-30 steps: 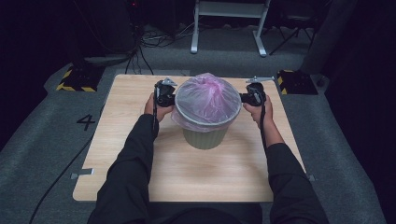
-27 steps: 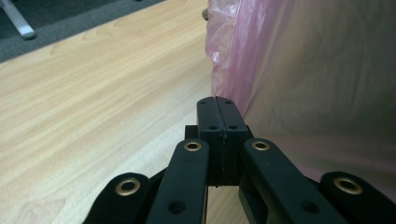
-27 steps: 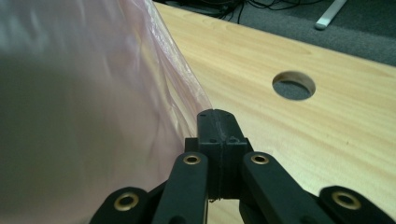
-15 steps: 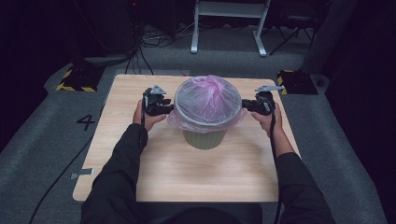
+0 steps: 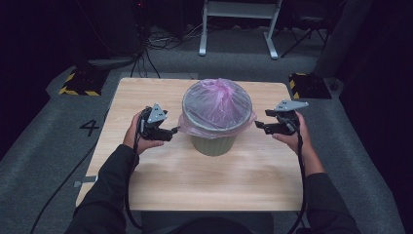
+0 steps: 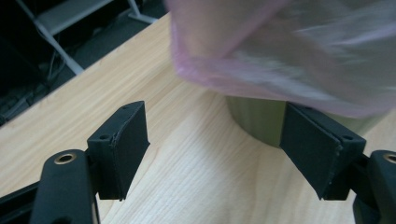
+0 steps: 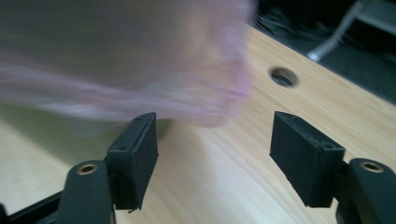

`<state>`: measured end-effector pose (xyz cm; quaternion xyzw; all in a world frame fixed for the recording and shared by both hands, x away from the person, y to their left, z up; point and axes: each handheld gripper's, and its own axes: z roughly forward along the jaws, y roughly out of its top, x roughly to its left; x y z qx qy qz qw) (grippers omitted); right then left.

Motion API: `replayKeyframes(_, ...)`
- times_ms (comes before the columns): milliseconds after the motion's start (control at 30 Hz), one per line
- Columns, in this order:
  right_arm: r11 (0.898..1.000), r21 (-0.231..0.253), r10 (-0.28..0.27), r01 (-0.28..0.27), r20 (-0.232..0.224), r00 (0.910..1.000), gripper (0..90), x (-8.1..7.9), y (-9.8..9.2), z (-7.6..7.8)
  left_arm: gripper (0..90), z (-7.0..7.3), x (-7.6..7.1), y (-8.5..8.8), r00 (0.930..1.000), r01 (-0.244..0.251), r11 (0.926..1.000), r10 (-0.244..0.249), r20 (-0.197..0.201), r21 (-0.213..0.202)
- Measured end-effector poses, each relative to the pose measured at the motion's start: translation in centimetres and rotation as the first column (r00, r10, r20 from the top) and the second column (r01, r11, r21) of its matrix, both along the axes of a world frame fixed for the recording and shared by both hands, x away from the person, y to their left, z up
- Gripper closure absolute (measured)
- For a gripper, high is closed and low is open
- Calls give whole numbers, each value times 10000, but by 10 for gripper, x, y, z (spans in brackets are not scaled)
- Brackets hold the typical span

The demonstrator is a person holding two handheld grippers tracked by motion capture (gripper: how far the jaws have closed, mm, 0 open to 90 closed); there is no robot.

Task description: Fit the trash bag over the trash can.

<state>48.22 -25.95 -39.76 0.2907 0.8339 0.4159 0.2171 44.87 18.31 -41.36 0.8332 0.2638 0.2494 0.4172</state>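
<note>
Only readable mark I get from here is a big dark "4" (image 5: 90, 127), painted on the grey floor (image 5: 58, 146) just left of the table (image 5: 146, 185), seen in the high view. No label, brand or no. legible on anything on the table itself; the two gripper views are too blurred up close to give me any txt.

Dark long sleeves (image 5: 104, 187); black jaws with brass-ringed screw holes.
</note>
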Motion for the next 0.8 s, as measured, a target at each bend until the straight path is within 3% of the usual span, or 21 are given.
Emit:
replayKeyframes(133, 9984, -297, 499, -488, 404, 9979, 300, -14, 13, -1, 193, 5, -10, -11, 9990, 415, 9988, -411, 159, -262)
replayKeyframes(267, 9956, -540, 794, -762, 611, 9950, 306, -18, 23, -1, 199, 6, -15, -22, 9978, 543, 9985, -546, 374, 75)
replayKeyframes(367, 9906, -934, 1073, -1003, 731, 9915, 381, -18, 30, -2, 359, 6, -16, -27, 9966, 306, 9990, -330, 761, 316)
replayKeyframes(433, 9876, -1153, 1164, -1069, 793, 9900, 543, -17, 33, -3, 491, 7, -15, -27, 9963, 349, 9985, -382, 774, 429)
replayKeyframes(467, 9852, -1314, 1215, -1104, 802, 9893, 609, -16, 35, -4, 533, 6, -14, -29, 9951, 710, 9959, -746, 652, 560)
replayKeyframes(500, 9832, -1396, 1292, -1179, 753, 9888, 650, -16, 36, -5, 562, 6, -14, -29, 9951, 710, 9959, -746, 652, 560)
replayKeyframes(533, 9794, -1623, 1341, -1203, 765, 9880, 729, -16, 39, -6, 653, 5, -14, -31, 9921, 1075, 9912, -1121, 571, 777)
replayKeyframes(633, 9760, -1766, 1418, -1272, 729, 9872, 859, -18, 41, -8, 789, 2, -14, -32, 9907, 1161, 9892, -1217, 600, 896)
replayKeyframes(767, 9705, -1824, 1684, -1574, 462, 9846, 895, -20, 41, -11, 886, 0, -14, -31, 9863, 1552, 9837, -1595, 419, 908)
replayKeyframes(800, 9645, -2061, 1756, -1651, 338, 9839, 900, -21, 42, -14, 894, -4, -15, -32, 9845, 1659, 9805, -1708, 396, 1054)
